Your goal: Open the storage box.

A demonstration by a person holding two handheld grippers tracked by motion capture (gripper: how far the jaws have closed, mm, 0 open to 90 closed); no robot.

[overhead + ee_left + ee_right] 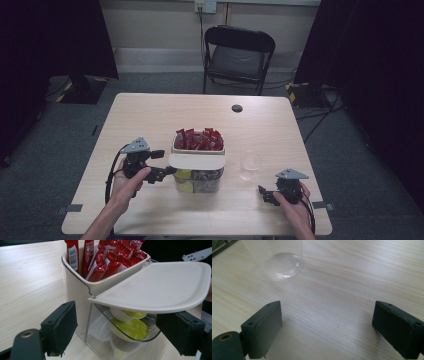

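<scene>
While your left gripper (167,171) sat open at the organizer's lid (160,287), nothing gripped, one push could've tipped the organizer (198,162) mid-table. Your right gripper (265,194) idled open near the cup (250,165).

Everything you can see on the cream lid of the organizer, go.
The lid is a cream, smooth, plastic-looking flap with a rounded front edge and shallow raised rim. It is hinged on a thin wire at the tub of red sachets, raised above the clear compartment of pods. The left gripper straddles the compartment below it, jaws apart.
</scene>
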